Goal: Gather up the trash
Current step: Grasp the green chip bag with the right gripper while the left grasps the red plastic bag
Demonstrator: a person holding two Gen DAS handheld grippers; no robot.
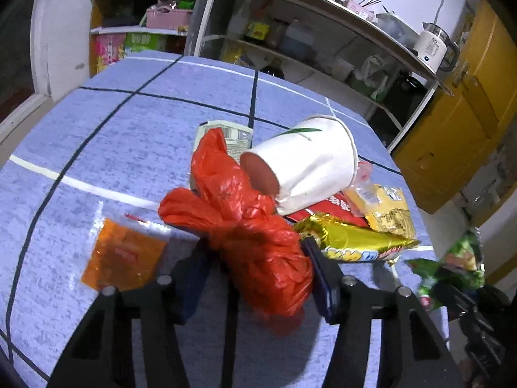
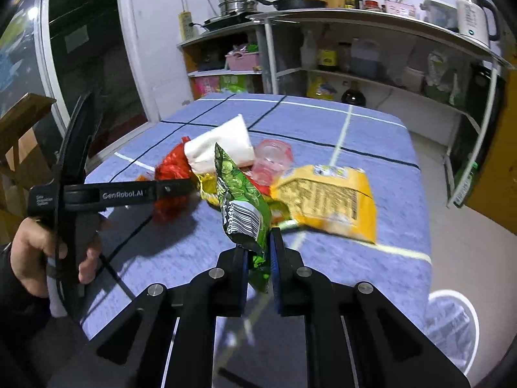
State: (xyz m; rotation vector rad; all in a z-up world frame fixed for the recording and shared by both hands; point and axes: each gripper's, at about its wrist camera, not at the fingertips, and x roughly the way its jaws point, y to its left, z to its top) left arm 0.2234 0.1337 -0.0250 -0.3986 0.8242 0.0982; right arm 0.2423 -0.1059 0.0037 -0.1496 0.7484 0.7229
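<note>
Between the right gripper's (image 2: 258,258) blue pads a green snack wrapper (image 2: 240,200) is pinched at its lower end, jaws nearly together, the wrapper standing up above the table (image 2: 371,258) near its front edge. Left gripper (image 1: 255,258): jaws set wider, clamped on either side of a crumpled red plastic bag (image 1: 245,223), which bulges out between and over the pads. Touching the bag on its far side lies a white paper cup (image 1: 307,165), tipped over with its base toward the camera. Beside and under the cup sit a gold foil wrapper (image 1: 349,239), a yellow snack packet (image 1: 387,210) and a red packet (image 1: 336,208); a pale printed wrapper (image 1: 226,132) shows behind the bag. An orange sachet (image 1: 126,255) lies apart, left of the left gripper. Right wrist view also shows a pink plastic cup (image 2: 273,160) in the heap. Progress, judged: early. Two pieces are gripped, neither yet put anywhere; no bin is identifiable in either view, though a pale round object on the floor at lower right of the right view is unclear. Remaining: cup, packets, sachet, pink cup.
</note>
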